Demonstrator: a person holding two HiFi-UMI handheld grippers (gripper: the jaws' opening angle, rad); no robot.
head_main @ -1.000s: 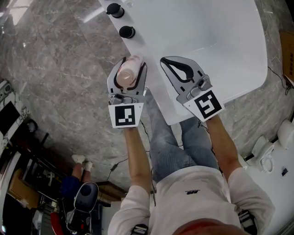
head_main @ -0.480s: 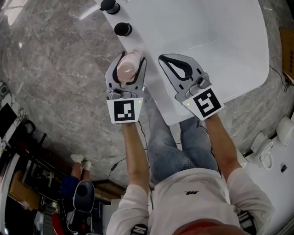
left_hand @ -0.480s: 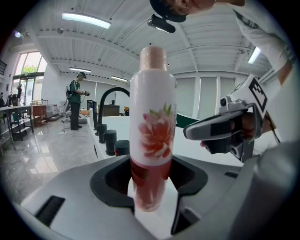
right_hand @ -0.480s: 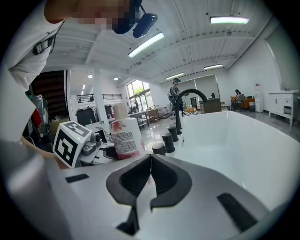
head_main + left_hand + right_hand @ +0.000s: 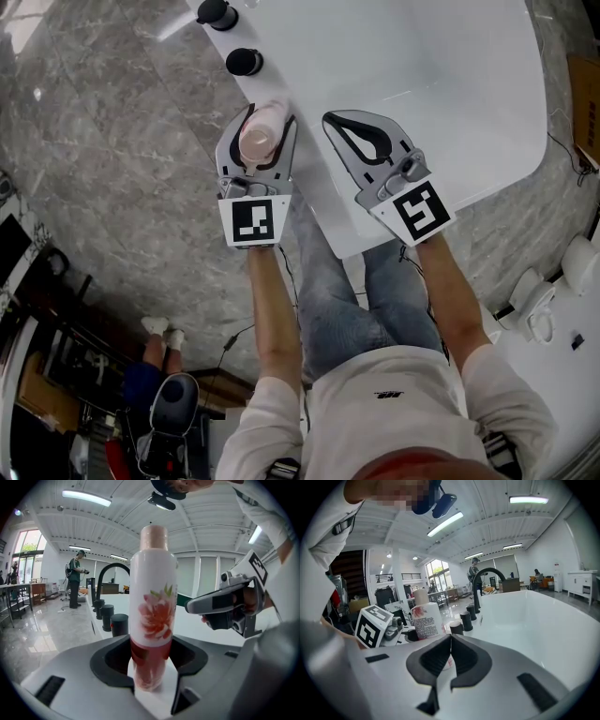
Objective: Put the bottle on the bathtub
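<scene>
Jaws of the left gripper (image 5: 152,679) are closed on the lower part of the bottle (image 5: 153,597), which is held upright between them. A white body with a pink flower print, a reddish band near the base and a pale pink cap can be seen on the bottle. It is positioned over the flat edge of the white bathtub (image 5: 441,84), at the near end of that edge. White surface is visible directly under its base, but whether the base touches it cannot be told.

Jaws of the right gripper (image 5: 450,639) are shut together, with nothing between them. That gripper is held just beside the left one, over the bathtub's near corner and apart from the bottle.

Farther along the same edge, two black knobs (image 5: 244,62) are lined up, and a curved black spout (image 5: 110,569) is seen rising beyond them in the left gripper view. Grey marbled floor (image 5: 112,141) is spread out beside the bathtub. A person (image 5: 75,578) is seen standing far back in the room.
</scene>
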